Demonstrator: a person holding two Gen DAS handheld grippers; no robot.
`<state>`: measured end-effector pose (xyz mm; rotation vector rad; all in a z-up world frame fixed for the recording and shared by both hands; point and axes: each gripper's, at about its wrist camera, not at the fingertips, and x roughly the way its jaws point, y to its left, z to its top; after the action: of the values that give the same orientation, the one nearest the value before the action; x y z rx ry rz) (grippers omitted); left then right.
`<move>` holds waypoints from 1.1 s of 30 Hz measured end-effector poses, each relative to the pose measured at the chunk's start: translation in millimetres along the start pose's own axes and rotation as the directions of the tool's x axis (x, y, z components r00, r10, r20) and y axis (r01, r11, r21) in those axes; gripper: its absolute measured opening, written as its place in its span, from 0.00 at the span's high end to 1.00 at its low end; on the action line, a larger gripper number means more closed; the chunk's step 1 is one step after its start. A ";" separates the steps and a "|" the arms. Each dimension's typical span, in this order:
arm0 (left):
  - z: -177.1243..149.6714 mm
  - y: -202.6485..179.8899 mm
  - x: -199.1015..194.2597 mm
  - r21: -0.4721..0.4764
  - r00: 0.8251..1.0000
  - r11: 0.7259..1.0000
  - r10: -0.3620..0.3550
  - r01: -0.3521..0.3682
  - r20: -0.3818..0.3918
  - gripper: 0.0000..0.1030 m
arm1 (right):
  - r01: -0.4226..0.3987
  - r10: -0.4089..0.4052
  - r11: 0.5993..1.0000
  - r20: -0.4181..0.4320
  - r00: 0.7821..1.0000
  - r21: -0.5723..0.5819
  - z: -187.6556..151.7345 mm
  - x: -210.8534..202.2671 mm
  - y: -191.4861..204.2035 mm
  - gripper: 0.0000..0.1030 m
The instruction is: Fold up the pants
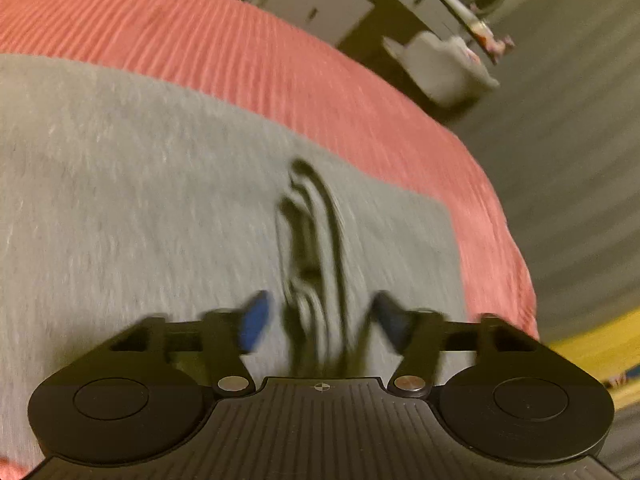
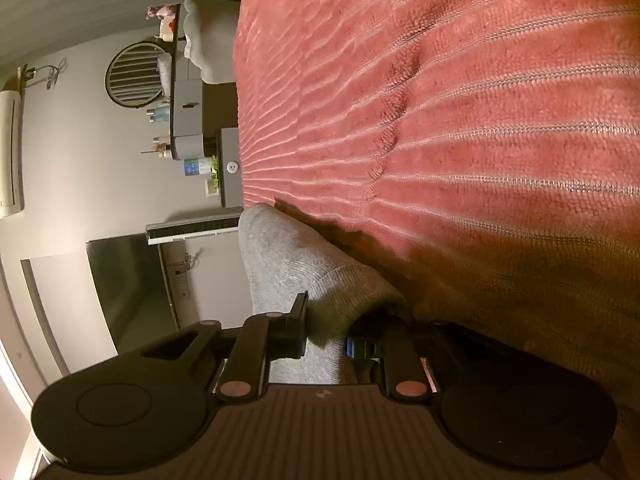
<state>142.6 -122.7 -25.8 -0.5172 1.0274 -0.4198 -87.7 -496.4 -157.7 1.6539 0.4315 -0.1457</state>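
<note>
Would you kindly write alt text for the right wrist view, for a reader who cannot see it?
The right gripper has its fingers closed on a fold of grey pants, lifted off a red ribbed bedspread. Behind, at the left, stand a cluttered dresser and a round mirror.

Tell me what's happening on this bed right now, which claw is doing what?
A person is folding grey pants on a bed covered by a ribbed red blanket, with a handheld claw in each hand. The left claw is open above the flat fabric, with the dark drawstring lying between its fingers, not pinched. The right claw, rolled on its side, is shut on a bunched edge of the pants, lifted off the blanket. The left view is motion-blurred.
</note>
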 end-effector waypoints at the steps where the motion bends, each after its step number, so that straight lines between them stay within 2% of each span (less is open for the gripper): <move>1: 5.2 2.1 5.7 -0.005 1.000 1.000 -0.012 0.012 -0.004 0.24 | -0.001 0.001 1.000 -0.002 1.000 -0.002 0.0 1.8 0.4 0.82; 3: 16.2 3.5 19.6 -0.027 0.999 0.999 -0.048 0.048 -0.012 0.23 | 0.002 -0.002 1.000 -0.004 1.000 -0.007 -0.6 3.9 0.5 0.82; 5: 26.0 7.8 33.4 -0.113 0.996 0.990 -0.086 0.081 -0.038 0.24 | 0.004 -0.004 1.000 -0.008 1.000 -0.020 -3.7 0.1 0.4 0.81; 6: 30.8 8.6 39.9 -0.158 0.992 0.982 -0.114 0.106 -0.046 0.28 | 0.006 -0.006 1.000 -0.009 1.000 -0.028 -4.4 0.9 1.3 0.80; 7: 33.4 6.9 44.5 -0.182 0.992 0.978 -0.115 0.104 -0.049 0.37 | 0.009 -0.009 0.999 -0.011 1.000 -0.037 -4.5 2.2 2.4 0.80; 8: 38.1 5.8 48.4 -0.185 0.994 0.979 -0.096 0.084 -0.056 0.69 | 0.010 -0.011 0.999 -0.013 1.000 -0.041 -4.4 3.1 2.9 0.80; 9: 41.2 3.0 51.8 -0.174 0.994 0.982 -0.082 0.069 -0.071 0.84 | 0.012 -0.013 0.999 -0.013 1.000 -0.041 -4.1 3.5 2.8 0.80; 12: 54.2 -9.1 40.3 -0.088 0.995 0.992 -0.098 0.095 -0.033 0.88 | 0.019 -0.020 0.999 -0.010 1.000 -0.050 -5.1 3.7 5.2 0.80; 15: 64.8 -29.1 13.8 0.024 0.988 0.988 -0.151 0.150 0.018 0.88 | 0.040 -0.039 0.992 0.007 0.999 -0.118 -12.6 2.6 19.1 0.83; 17: 69.0 -39.6 -5.1 0.087 0.985 0.983 -0.166 0.161 0.052 0.88 | 0.015 -0.012 0.979 0.013 1.000 -0.201 -21.7 -1.4 34.9 0.85; 19: 74.2 -39.0 -22.8 0.103 0.982 0.980 -0.176 0.168 0.071 0.88 | -0.025 0.023 0.973 -0.014 1.000 -0.228 -32.0 -4.1 48.1 0.86; 22: 77.5 -25.4 -30.0 0.074 0.989 0.989 -0.133 0.129 0.059 0.87 | -0.049 0.045 0.964 -0.020 0.999 -0.260 -43.3 -4.7 61.9 0.86; 23: 75.4 -19.5 -25.2 0.060 0.992 0.992 -0.115 0.113 0.041 0.82 | -0.032 0.030 0.959 -0.012 0.999 -0.280 -44.2 -3.1 63.0 0.86; 24: 71.8 -12.4 -17.7 0.024 0.996 0.996 -0.088 0.088 0.006 0.71 | 0.013 -0.009 0.951 0.014 1.000 -0.308 -45.1 -0.7 62.8 0.86; 25: 66.7 -4.7 -8.7 -0.026 0.997 0.997 -0.078 0.078 -0.021 0.63 | 0.094 -0.079 0.938 0.058 0.995 -0.332 -45.3 1.5 60.9 0.86; 26: 59.0 6.6 -5.2 -0.070 0.995 0.993 -0.100 0.098 -0.030 0.47 | 0.166 -0.138 0.929 0.107 0.985 -0.332 -44.2 2.2 56.5 0.82; 27: 51.6 15.5 -0.3 -0.104 0.994 0.989 -0.105 0.101 -0.034 0.39 | 0.216 -0.183 0.935 0.140 0.973 -0.280 -39.1 2.2 48.9 0.79; 29: 36.3 27.0 9.4 -0.124 0.995 0.989 -0.084 0.077 -0.052 0.38 | 0.158 -0.144 0.979 0.111 0.983 -0.131 -24.9 -0.5 31.5 0.80; 32: 18.8 38.6 20.6 -0.136 0.993 0.989 -0.074 0.061 -0.087 0.30 | 0.146 -0.134 0.976 0.083 0.988 -0.164 -21.1 -1.2 31.4 0.77; 33: 14.6 43.5 22.2 -0.157 0.991 0.984 -0.098 0.084 -0.087 0.24 | 0.142 -0.129 0.975 0.083 0.988 -0.173 -22.6 -0.7 33.0 0.73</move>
<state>169.6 -97.0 -60.7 -0.6893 1.1353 -0.4518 -79.9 -476.8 -123.7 1.4391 0.4893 -0.2596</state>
